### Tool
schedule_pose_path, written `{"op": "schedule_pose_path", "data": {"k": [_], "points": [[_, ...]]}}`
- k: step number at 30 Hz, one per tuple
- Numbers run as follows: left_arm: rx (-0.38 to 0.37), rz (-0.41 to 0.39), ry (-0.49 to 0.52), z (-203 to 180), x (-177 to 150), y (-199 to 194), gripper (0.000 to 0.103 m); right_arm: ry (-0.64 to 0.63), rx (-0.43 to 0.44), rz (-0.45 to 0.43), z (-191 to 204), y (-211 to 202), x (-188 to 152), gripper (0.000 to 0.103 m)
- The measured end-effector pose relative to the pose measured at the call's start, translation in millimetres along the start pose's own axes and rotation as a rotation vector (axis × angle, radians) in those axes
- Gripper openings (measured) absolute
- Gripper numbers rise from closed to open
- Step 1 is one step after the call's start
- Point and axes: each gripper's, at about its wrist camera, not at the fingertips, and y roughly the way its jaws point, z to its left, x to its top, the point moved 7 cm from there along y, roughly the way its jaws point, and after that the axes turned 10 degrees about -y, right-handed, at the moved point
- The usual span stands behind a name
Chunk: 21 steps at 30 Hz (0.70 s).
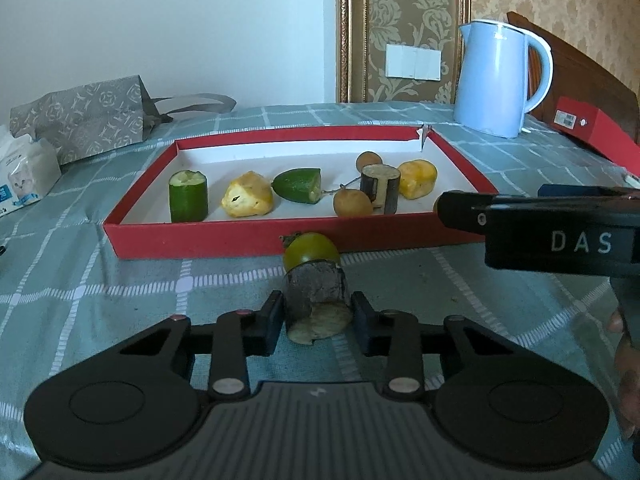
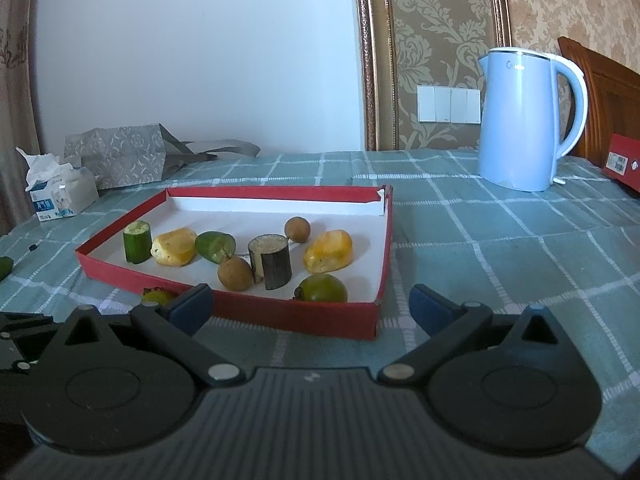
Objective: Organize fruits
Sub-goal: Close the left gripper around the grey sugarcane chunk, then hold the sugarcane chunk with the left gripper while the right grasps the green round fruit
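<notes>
My left gripper (image 1: 316,314) is shut on a dark-skinned sugarcane piece (image 1: 316,300) on the tablecloth, just in front of the red tray (image 1: 224,236). A small green tomato (image 1: 310,249) sits right behind the piece, against the tray's front wall. The tray (image 2: 280,312) holds a cucumber piece (image 2: 138,241), two yellow fruit chunks (image 2: 328,251), a green wedge (image 2: 214,245), two brown longans (image 2: 235,273), a sugarcane piece (image 2: 272,261) and a green tomato (image 2: 322,289). My right gripper (image 2: 310,308) is open and empty, in front of the tray's near right corner.
A light blue kettle (image 2: 524,120) stands behind the tray at the right. A red box (image 1: 592,128) lies at the far right. A grey patterned bag (image 2: 120,156) and a tissue pack (image 2: 60,192) are at the back left. A green piece (image 2: 5,267) lies at the left edge.
</notes>
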Motion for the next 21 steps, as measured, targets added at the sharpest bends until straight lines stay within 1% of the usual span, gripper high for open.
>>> {"op": "schedule_pose_path", "data": {"k": [4, 7, 13, 15, 17, 21], "points": [[0.008, -0.025, -0.008, 6.8, 0.7, -7.9, 0.035, -0.008, -0.006, 0.004, 0.6, 1.6, -0.8, 0.103], [0.035, -0.055, -0.026, 20.0, 2.6, -15.7, 0.035, -0.017, -0.001, 0.013, 3.2, 3.2, -2.4, 0.103], [0.107, -0.051, -0.084, 57.7, 6.6, -16.3, 0.035, -0.075, 0.021, 0.002, 16.7, 0.5, -3.2, 0.103], [0.122, -0.052, -0.108, 69.5, 8.9, -16.1, 0.035, -0.101, 0.029, -0.001, 23.2, -2.1, -3.7, 0.101], [0.146, -0.055, -0.117, 78.0, 9.8, -16.0, 0.035, -0.122, 0.033, 0.000, 30.9, -3.0, -5.2, 0.095], [0.161, -0.043, -0.148, 90.1, 9.9, -14.8, 0.035, -0.165, 0.042, 0.012, 45.8, -1.1, -9.0, 0.095]]}}
